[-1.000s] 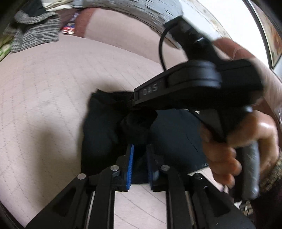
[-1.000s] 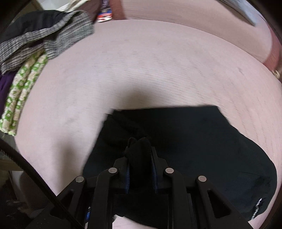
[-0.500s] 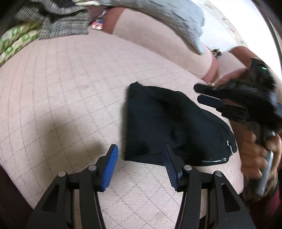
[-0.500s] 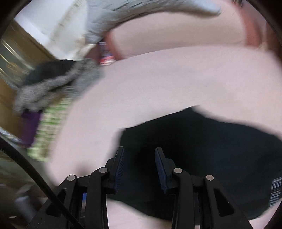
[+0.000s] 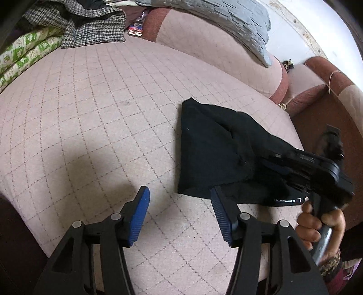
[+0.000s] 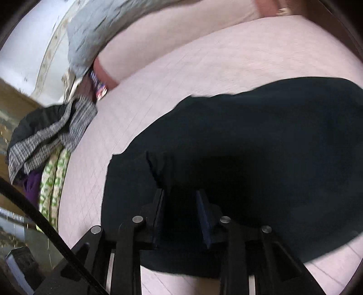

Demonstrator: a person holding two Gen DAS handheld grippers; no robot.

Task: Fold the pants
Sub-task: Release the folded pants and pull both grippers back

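The black pants [image 5: 215,154] lie folded into a compact bundle on the pink quilted cushion [image 5: 102,109], toward the cushion's right-hand edge as seen from the left wrist camera. The left gripper [image 5: 180,217] hovers over bare cushion just beside the near-left corner of the pants; its blue-padded fingers [image 5: 141,211] are spread wide and hold nothing. The right gripper [image 6: 180,212] is positioned directly above the pants, with the fabric filling the field beneath it; its fingers are parted with a clear gap between them, and no fabric is visibly caught, though the dark cloth and blur limit certainty about contact. In the left wrist view, the right gripper body [image 5: 301,168] overlaps the right side of the pants, held by the person's right hand [image 5: 320,224]. Far from the pants, at the cushion's rear-left edge, sits a pile of clothing topped by a houndstooth garment [image 5: 90,25]. A grey blanket [image 5: 217,15] drapes over the backrest behind the pants.
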